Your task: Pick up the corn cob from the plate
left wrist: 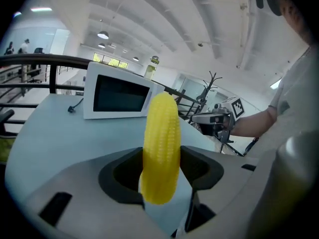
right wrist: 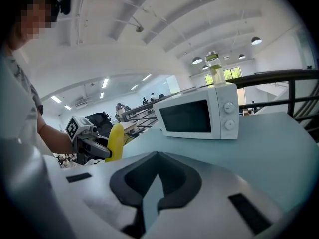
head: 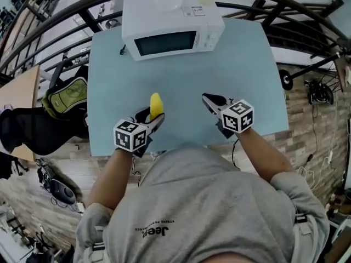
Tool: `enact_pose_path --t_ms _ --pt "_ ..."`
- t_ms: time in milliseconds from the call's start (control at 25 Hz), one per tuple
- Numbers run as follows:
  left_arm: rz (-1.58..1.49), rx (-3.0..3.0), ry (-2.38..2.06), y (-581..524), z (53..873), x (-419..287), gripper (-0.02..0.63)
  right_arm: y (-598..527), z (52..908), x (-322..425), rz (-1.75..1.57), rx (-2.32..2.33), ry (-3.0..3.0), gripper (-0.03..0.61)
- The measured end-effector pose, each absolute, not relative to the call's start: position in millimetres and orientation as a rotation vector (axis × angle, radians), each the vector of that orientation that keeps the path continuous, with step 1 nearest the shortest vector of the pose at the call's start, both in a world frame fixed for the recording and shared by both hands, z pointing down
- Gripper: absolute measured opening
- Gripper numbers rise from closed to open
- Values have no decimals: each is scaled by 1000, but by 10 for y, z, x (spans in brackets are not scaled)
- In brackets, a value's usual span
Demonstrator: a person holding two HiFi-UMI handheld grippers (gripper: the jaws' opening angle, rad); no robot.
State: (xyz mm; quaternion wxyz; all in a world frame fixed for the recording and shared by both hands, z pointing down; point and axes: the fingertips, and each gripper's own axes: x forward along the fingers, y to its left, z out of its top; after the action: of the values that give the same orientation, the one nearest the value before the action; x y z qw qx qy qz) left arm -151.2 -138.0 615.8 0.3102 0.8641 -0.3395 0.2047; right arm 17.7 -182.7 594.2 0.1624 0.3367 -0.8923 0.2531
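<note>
A yellow corn cob (head: 156, 106) stands upright between the jaws of my left gripper (head: 155, 115), which is shut on its lower half. In the left gripper view the cob (left wrist: 160, 148) fills the middle, with its tip above the jaws. My right gripper (head: 207, 98) hovers over the pale blue table (head: 247, 70) to the right of the cob; its jaws are together with nothing in them. From the right gripper view the cob (right wrist: 115, 142) and the left gripper (right wrist: 99, 151) show at the left. No plate is in view.
A white microwave (head: 170, 26) stands at the table's far edge with a bottle (right wrist: 216, 71) on top. Its plug (left wrist: 73, 108) lies on the table. A green backpack (head: 68, 95) sits beside the table's left edge. Dark railings (head: 307, 15) run behind.
</note>
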Motion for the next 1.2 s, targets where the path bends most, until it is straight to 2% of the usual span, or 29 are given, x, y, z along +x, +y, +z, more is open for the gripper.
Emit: enact_pose_path --t_ms 560,1200 --pt "638 2175 -827 -1035 6691 -1335 245 -1580 6590 332 891 964 -2450 15" --pt "664 2141 -824 -882 6821 -1374 245 -1431 6726 301 905 919 -2414 15"
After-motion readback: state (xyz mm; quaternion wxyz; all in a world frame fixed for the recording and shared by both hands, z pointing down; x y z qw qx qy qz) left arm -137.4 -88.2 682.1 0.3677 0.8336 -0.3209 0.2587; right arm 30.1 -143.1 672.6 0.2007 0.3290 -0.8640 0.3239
